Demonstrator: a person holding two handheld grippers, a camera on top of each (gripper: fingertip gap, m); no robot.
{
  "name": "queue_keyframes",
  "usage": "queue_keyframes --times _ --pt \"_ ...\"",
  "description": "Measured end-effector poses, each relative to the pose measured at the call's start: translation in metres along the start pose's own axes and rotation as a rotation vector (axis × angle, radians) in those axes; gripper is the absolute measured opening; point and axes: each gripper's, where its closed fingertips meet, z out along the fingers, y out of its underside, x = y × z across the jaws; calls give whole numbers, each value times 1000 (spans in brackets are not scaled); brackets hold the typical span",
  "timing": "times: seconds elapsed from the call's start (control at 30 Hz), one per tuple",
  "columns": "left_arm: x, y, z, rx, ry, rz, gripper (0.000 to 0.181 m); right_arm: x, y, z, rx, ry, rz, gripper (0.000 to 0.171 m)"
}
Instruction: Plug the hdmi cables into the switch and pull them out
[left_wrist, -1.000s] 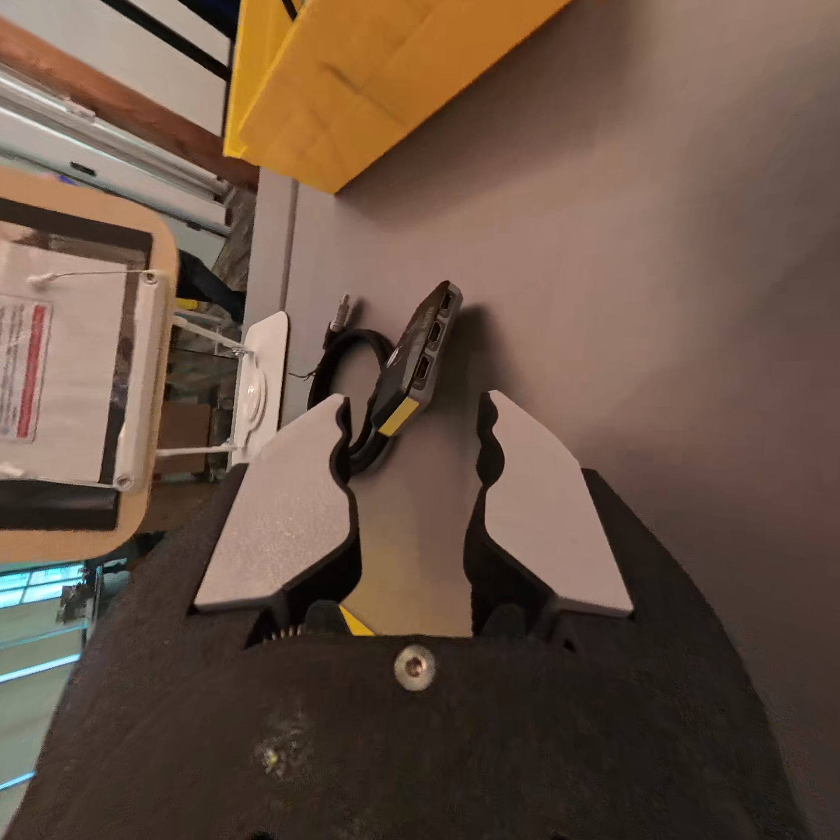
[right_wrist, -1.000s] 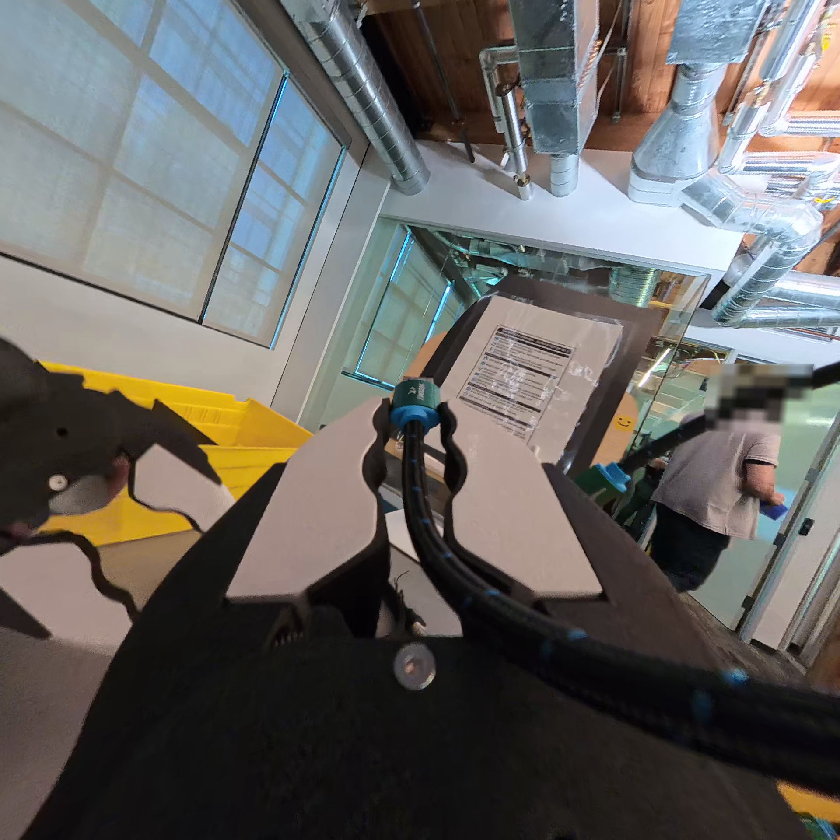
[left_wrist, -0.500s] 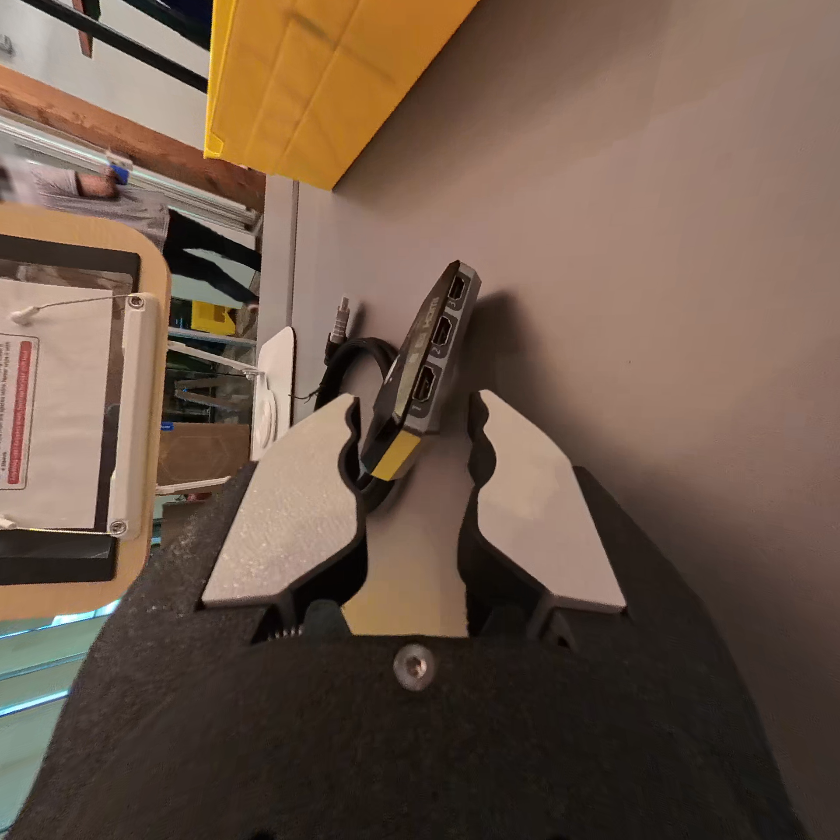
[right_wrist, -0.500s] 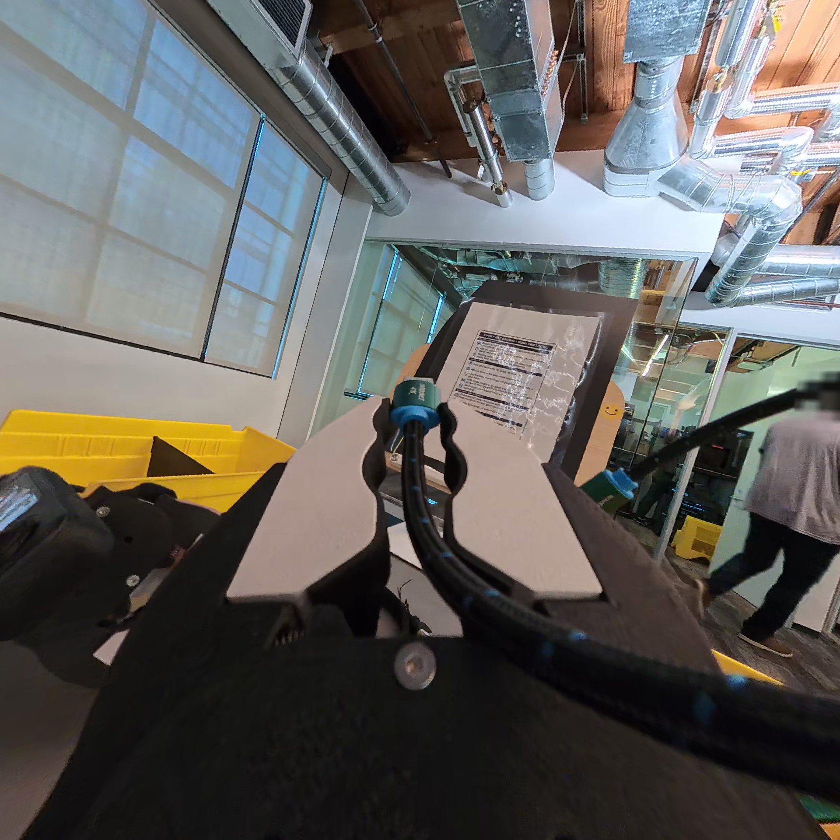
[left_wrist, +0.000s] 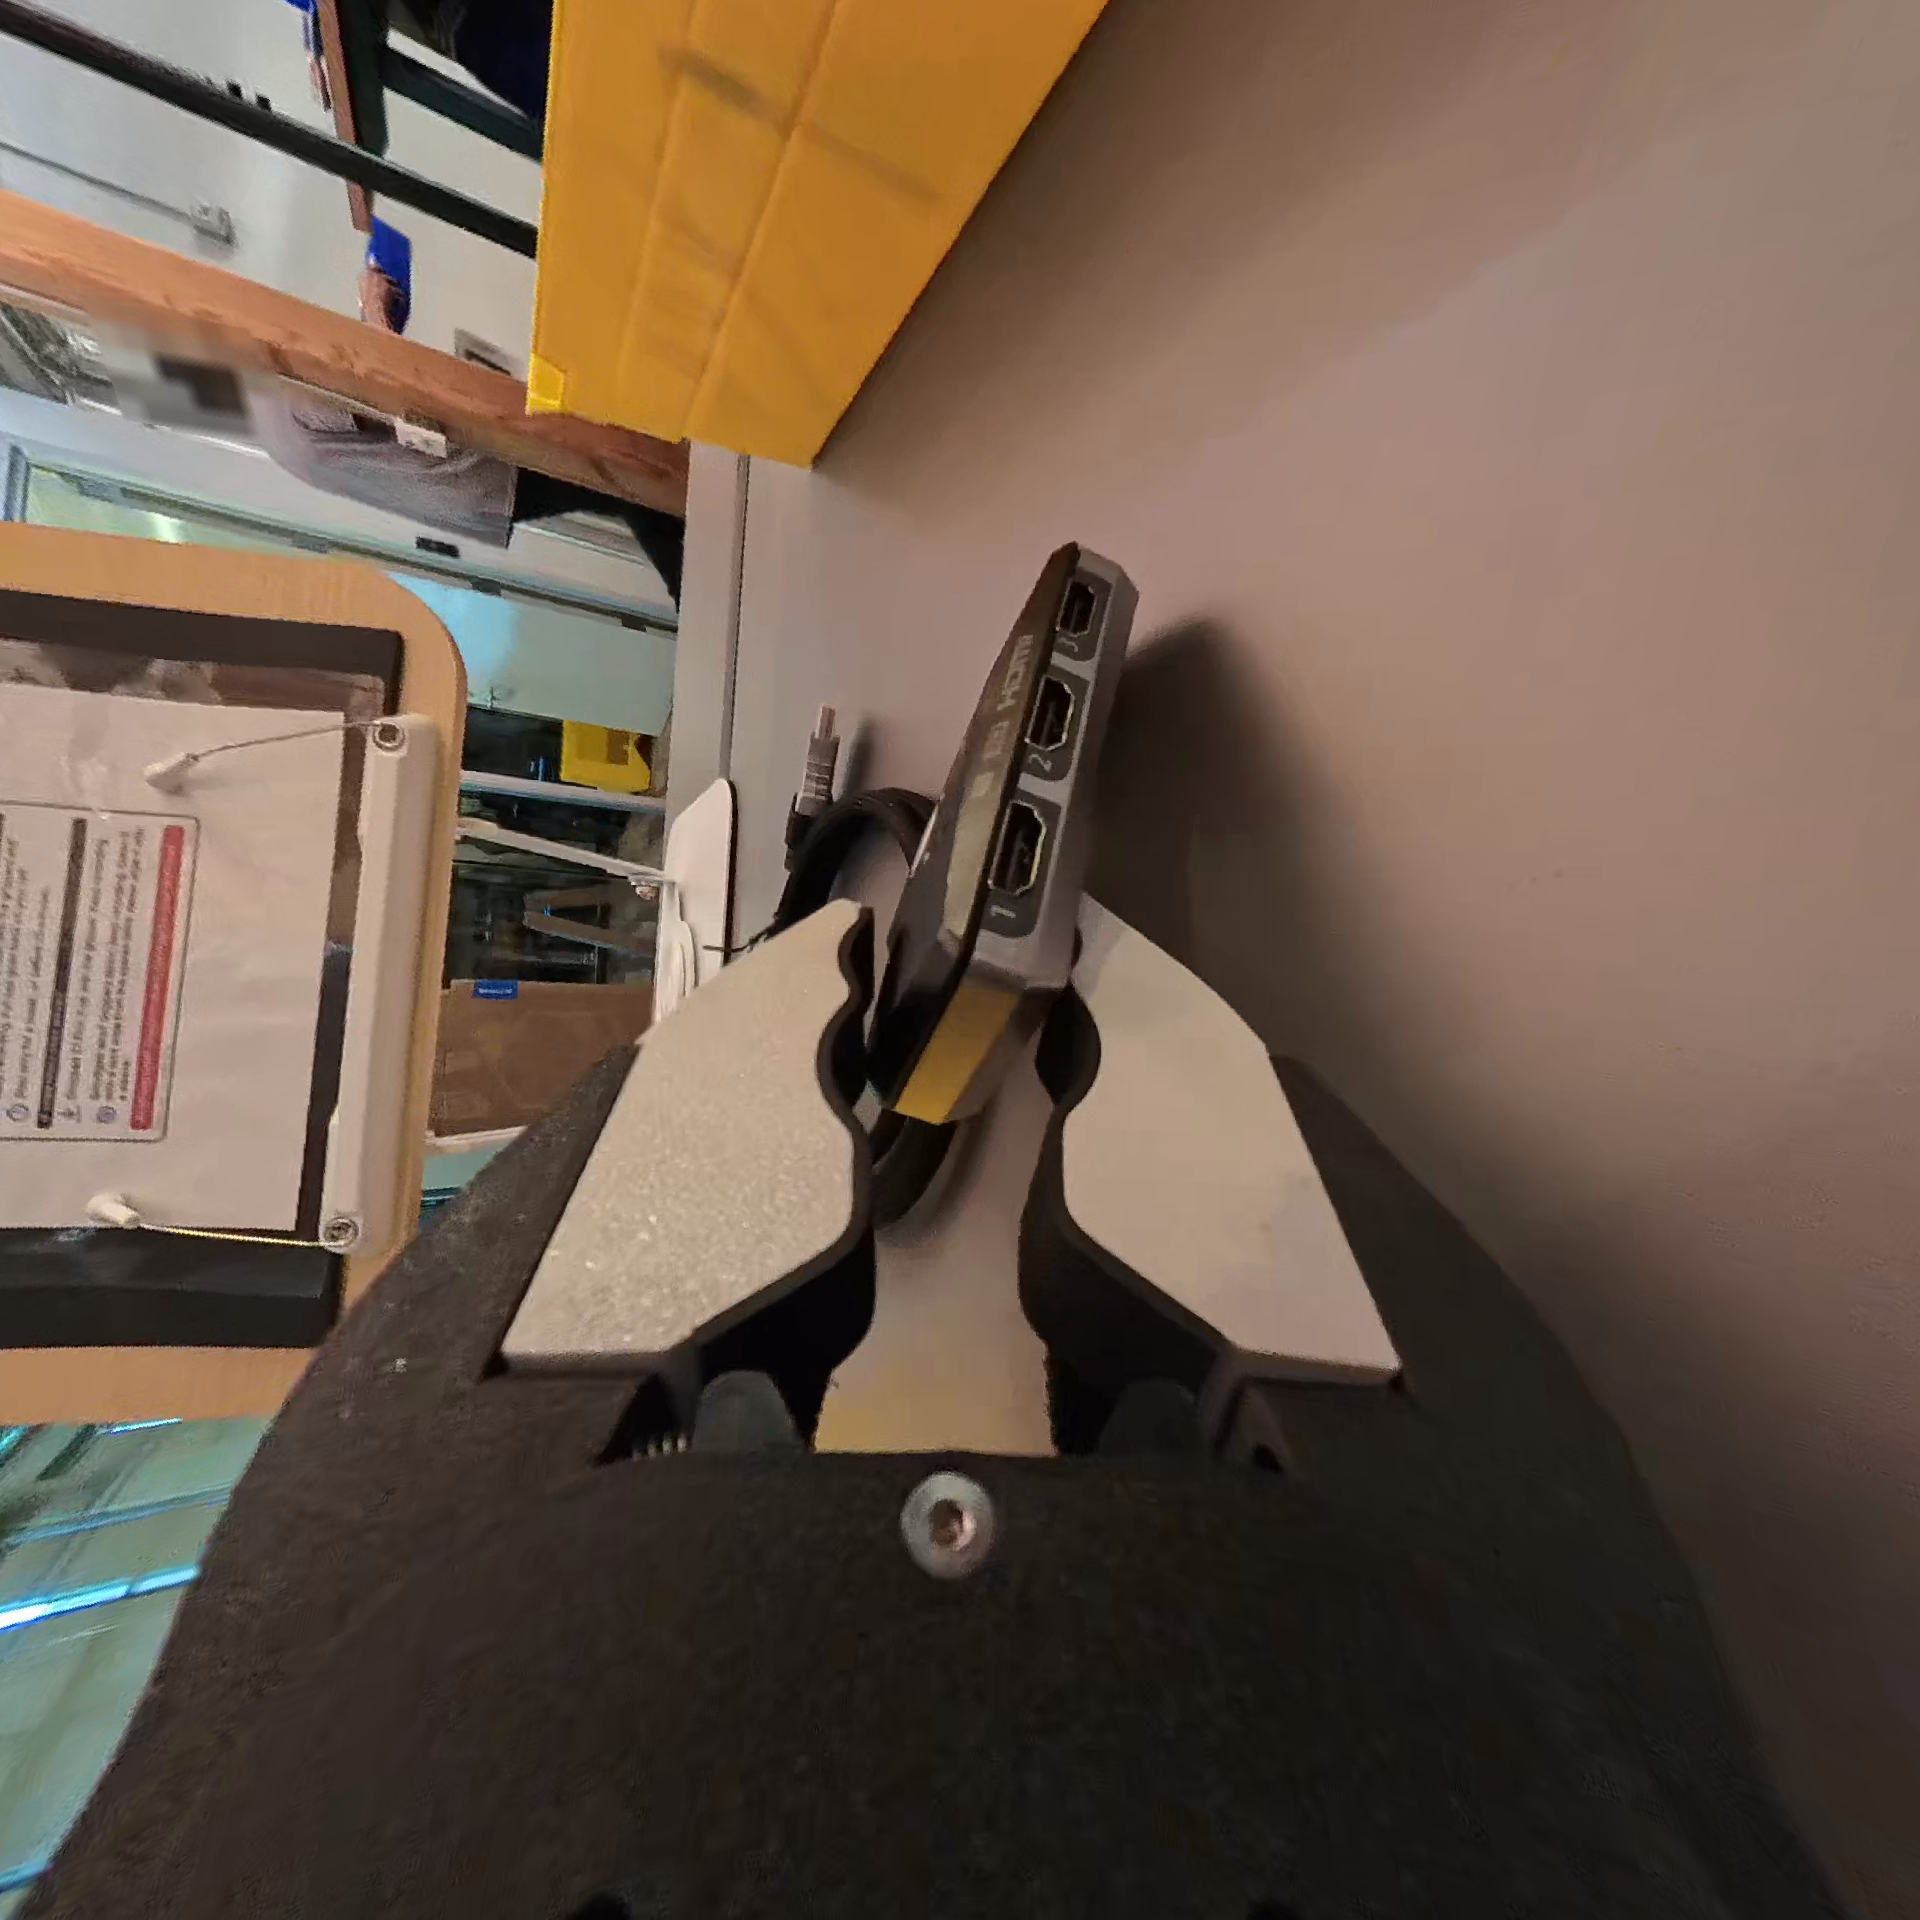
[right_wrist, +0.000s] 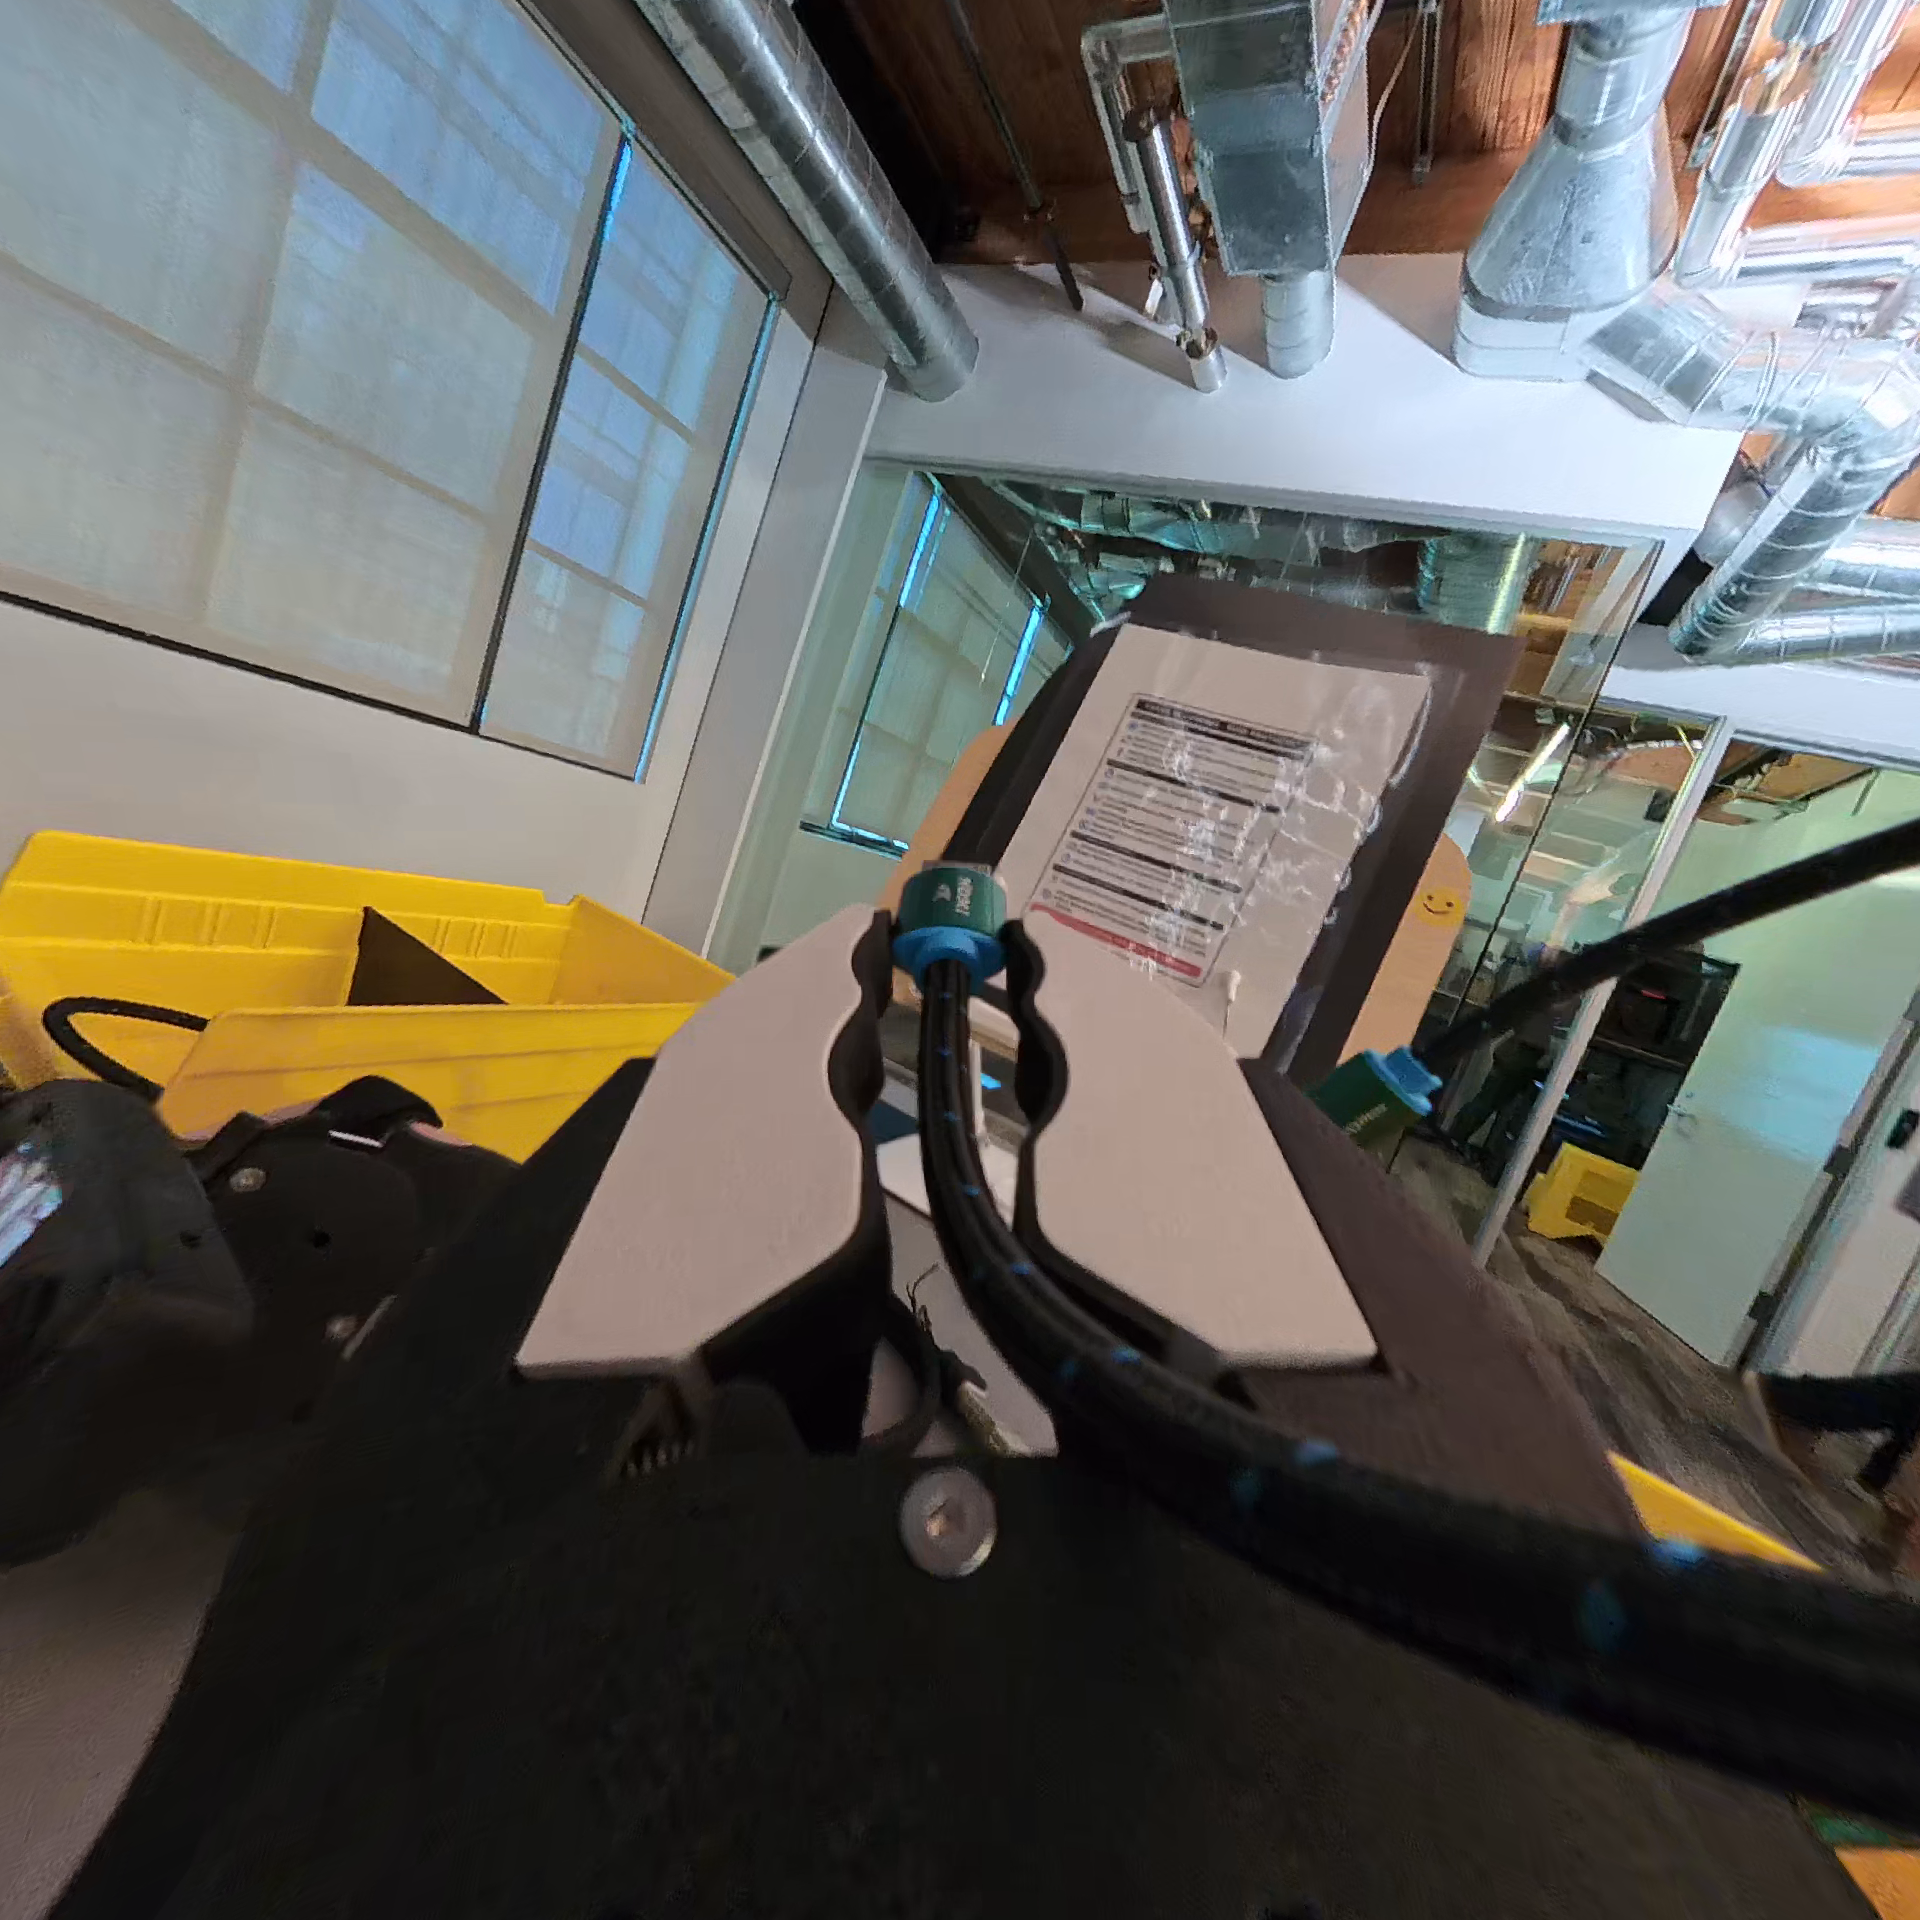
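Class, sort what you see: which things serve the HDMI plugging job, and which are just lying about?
Job:
- dark grey three-port switch
- black braided cable with teal plug
- left hand-held gripper
- right hand-held gripper

Lying about:
- yellow plastic bins
- white flat pad

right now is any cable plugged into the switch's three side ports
No, in the left wrist view all three ports on the switch are empty dark openings, and the right gripper holds its hdmi cable elsewhere.

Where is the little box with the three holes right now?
In the left wrist view, the switch stands tilted on the grey table, its near end between the open left gripper's fingertips, with a black cable coiled just left of it.
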Motion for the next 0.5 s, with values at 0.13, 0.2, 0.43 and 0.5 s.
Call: queue_keyframes --times 0.13,0.2,0.43,0.5 --pt "1 -5 -2 31 15 -78 32 5 16 3 -76 18 28 21" --pt "3 -7 -2 54 43 -113 34 6 20 3 -85 18 46 21" --pt "8 -16 -6 122 56 -82 32 6 24 4 -84 -21 120 21" --pt "9 -17 -5 128 63 -70 30 4 25 4 -90 -32 128 21"
